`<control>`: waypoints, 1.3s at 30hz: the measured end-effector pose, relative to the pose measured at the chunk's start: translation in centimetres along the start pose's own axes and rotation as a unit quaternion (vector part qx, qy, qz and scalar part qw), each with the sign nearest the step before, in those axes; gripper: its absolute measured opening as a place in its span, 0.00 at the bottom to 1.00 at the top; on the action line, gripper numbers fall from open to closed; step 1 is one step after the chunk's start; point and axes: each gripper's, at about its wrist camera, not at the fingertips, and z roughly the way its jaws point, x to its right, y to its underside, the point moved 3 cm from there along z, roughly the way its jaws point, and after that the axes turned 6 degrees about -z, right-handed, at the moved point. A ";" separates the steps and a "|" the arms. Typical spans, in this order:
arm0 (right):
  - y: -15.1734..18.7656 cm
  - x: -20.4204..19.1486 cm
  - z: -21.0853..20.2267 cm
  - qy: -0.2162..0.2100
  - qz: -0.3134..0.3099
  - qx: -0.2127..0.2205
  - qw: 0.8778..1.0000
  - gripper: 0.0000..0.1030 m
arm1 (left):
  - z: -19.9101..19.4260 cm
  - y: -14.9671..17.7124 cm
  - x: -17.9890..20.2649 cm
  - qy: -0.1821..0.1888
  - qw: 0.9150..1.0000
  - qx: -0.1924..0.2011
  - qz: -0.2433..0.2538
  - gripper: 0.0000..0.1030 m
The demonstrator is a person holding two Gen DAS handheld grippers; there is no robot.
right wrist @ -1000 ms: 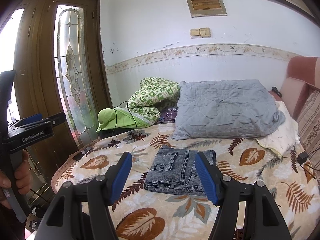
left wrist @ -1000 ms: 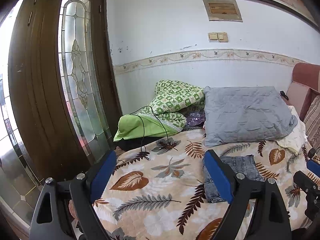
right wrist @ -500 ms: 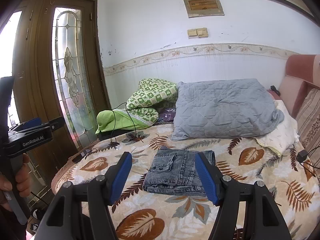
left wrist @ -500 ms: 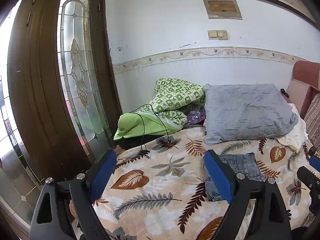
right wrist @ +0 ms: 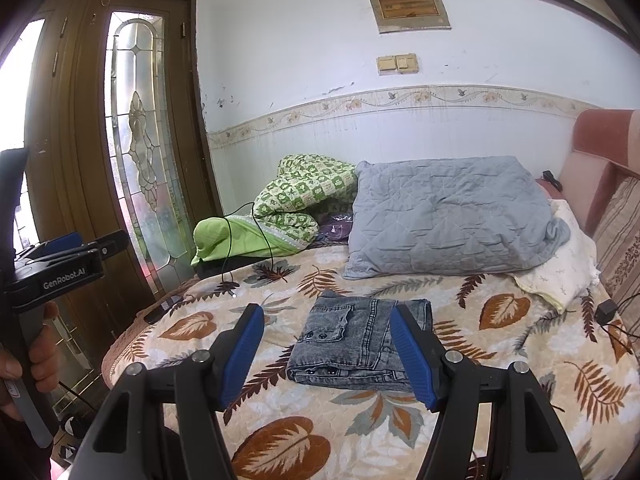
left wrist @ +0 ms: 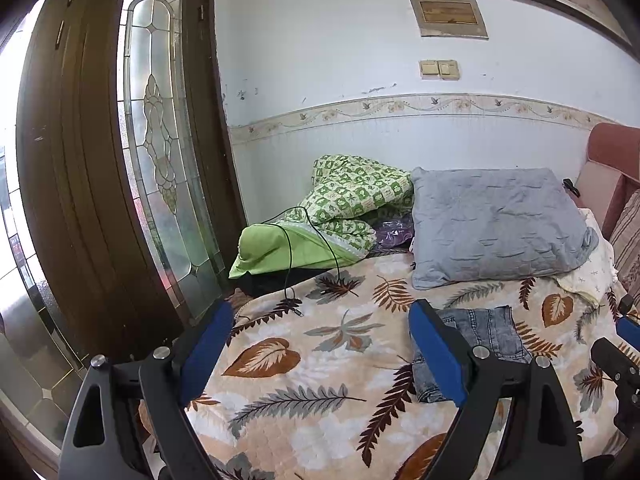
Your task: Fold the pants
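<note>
The grey denim pants (right wrist: 360,340) lie folded into a compact rectangle on the leaf-patterned bedspread (right wrist: 280,420). In the right wrist view they sit just beyond my right gripper (right wrist: 326,350), which is open, empty and held above the bed. My left gripper (left wrist: 320,350) is open and empty, off to the left of the pants (left wrist: 484,336), whose left part is hidden behind its right finger. The left gripper also shows at the left edge of the right wrist view (right wrist: 76,248), held by a hand.
A grey pillow (right wrist: 444,216) and a green patterned quilt (right wrist: 292,200) lie at the head of the bed. A black cable (left wrist: 292,248) trails over the quilt. A wooden door with glass panels (left wrist: 120,180) stands left. A charger (right wrist: 606,312) lies at right.
Both grippers have drifted slightly; the views shifted a little. The pants have not moved and both grippers stay open.
</note>
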 end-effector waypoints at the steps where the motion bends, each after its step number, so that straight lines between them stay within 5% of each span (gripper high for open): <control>1: 0.0 0.0 0.0 0.000 0.000 0.000 1.000 0.67 | 0.0 0.0 0.0 0.000 1.000 0.000 0.000 0.87; 39: 0.5 -0.4 0.7 -0.007 0.005 -0.011 1.000 0.67 | 0.6 0.5 0.0 0.011 1.000 -0.011 0.004 0.87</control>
